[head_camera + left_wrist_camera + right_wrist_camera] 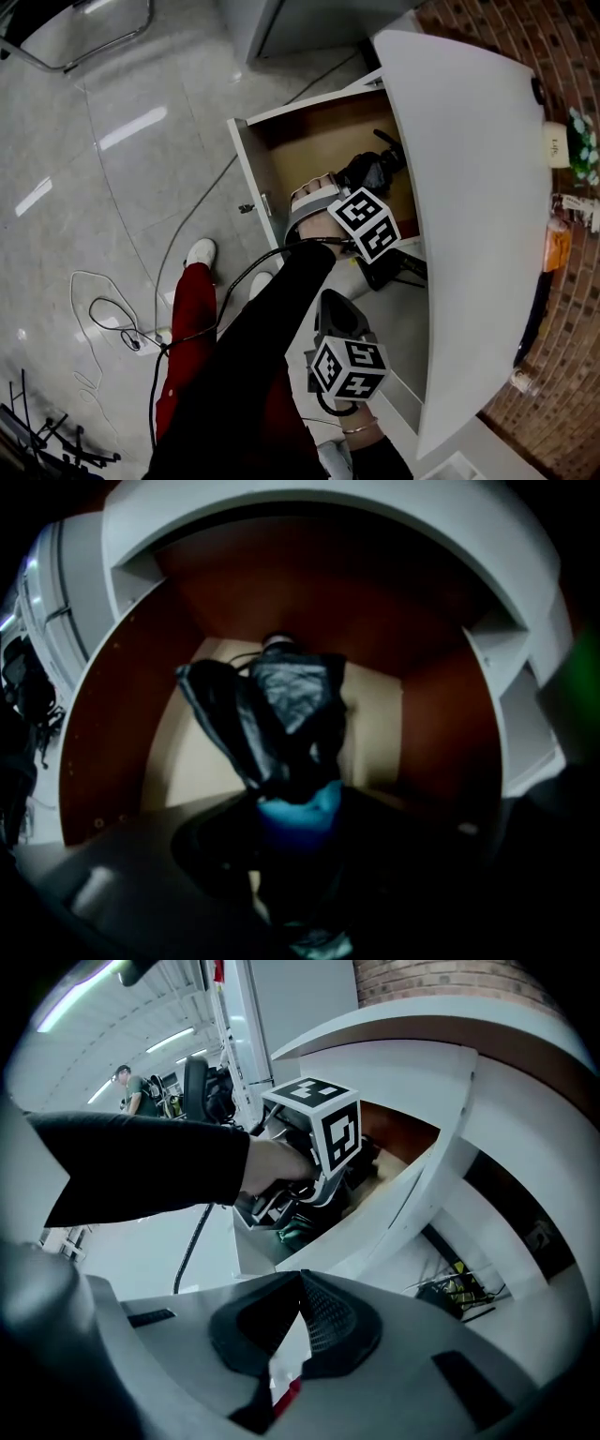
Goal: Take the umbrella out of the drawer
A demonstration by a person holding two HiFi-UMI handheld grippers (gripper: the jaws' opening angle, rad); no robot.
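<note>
The left hand-held gripper (295, 801) reaches into the open drawer (251, 159), and its jaws are clamped on the bunched black fabric of the folded umbrella (281, 714), which they pinch between blue pads (291, 816). The umbrella runs away from the jaws toward the back of the drawer, over the pale drawer bottom and between the brown side walls. Whether it rests on the bottom or hangs just above it cannot be told. In the head view the umbrella is inside the drawer, partly covered by the left gripper's marker cube (364, 223) and the hand (314, 199) that holds it. The drawer stands pulled out from under the curved white desk (469, 187). The right hand-held gripper (299, 1277) hangs outside the drawer, nearer the person and just beside the desk's edge. Its jaws meet at the tips with nothing between them. It points toward the left gripper and the drawer opening. A thin cable (187, 211) trails across the glossy grey floor (103, 141) beside the person's white shoe (200, 251).
</note>
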